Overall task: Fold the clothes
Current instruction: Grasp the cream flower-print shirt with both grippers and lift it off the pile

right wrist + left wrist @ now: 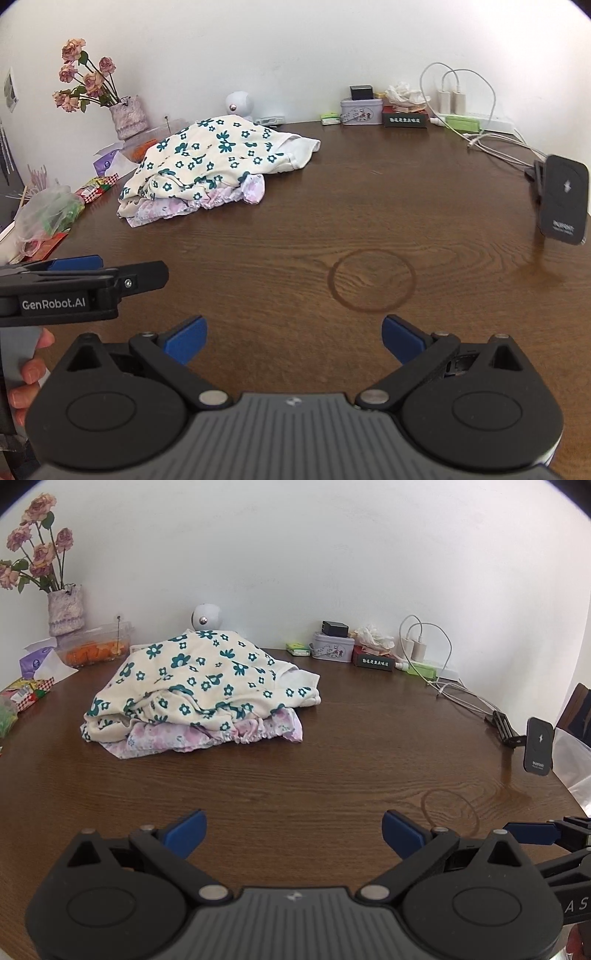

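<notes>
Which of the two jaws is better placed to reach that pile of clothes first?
Probably the left gripper: the clothes pile lies toward its side, nearer in its view. The right gripper faces bare table. Both are open.

Dark wood-grain table (295,775), plain white wall (295,554), soft, perhaps daylight.

Counts on the tabletop (332,768)

Two garments in one pile: a cream flowered one (199,675) over a pink one (207,734). Two open grippers, left (294,829) and right (294,334). One vase (65,609), one tin (332,647), two white chargers (452,101), one black phone stand (563,199).
</notes>
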`<state>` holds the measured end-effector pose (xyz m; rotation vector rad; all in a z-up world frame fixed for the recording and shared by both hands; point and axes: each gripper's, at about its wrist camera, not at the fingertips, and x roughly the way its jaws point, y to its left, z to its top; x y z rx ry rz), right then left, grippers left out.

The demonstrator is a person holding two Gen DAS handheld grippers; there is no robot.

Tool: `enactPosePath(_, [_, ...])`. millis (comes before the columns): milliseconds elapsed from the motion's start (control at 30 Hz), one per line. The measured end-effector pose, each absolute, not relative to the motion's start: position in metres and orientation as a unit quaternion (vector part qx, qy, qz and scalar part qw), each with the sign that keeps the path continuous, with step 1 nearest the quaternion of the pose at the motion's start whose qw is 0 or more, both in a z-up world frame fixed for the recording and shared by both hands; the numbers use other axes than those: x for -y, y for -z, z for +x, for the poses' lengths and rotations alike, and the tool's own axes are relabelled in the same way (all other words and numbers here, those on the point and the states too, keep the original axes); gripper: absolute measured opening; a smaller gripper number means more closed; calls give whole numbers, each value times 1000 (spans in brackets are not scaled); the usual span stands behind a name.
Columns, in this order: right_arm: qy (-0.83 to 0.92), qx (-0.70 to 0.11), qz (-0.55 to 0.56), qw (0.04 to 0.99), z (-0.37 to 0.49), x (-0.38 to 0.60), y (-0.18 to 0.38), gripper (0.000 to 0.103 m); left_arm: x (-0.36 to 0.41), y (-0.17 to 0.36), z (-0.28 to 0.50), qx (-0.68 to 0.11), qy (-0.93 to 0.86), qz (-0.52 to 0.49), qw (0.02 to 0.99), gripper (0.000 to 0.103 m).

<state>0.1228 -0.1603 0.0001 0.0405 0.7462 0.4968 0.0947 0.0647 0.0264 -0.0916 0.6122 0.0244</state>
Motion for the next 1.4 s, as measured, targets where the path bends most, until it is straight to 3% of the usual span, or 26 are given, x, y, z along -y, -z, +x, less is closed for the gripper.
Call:
enactPosePath(267, [-292,-333,-57,895,218,81,-38,103,-124,-55,173,-260,-106,-8,960,102])
enactPosePath(567, [-292,-346,-142,880,337,14,-21,103,-192,-20,261,-333,-147,23,931,101])
enactPosePath(833, [-340,-312,-275,844,354,-39,3,103,-213,0,290,-354,-102,-6,929,98])
enactPosePath(900, [-342,-317,-284,838,359,-46,8,96,-213,1,294,-360,-90,-3,929,87])
enactPosePath(967, [-347,-323,-283,834,364,-50,11,67,-213,2,296,-363,-84,-5,928,76])
enactPosePath(1000, [-354,-327,-271,833,366,-49,9,59,-213,2,296,-362,-78,-6,929,64])
enactPosePath(1033, [-361,-331,-258,833,367,-48,8,40,-212,0,296,-361,-72,-4,930,51])
enactPosePath(1067, [-365,-330,-247,835,368,-47,5,21,-211,-2,296,-360,-65,-3,931,44])
enactPosePath(1100, [-366,-322,-242,839,367,-46,0,19,-209,-4,296,-358,-59,-1,932,34])
enactPosePath(1233, [-360,-276,-228,861,364,-42,-28,11,-209,-23,299,-327,-66,2,943,13])
enactPosePath(1400, [-347,-247,-184,886,378,-43,-78,10,-218,-70,317,-279,-84,-20,956,9])
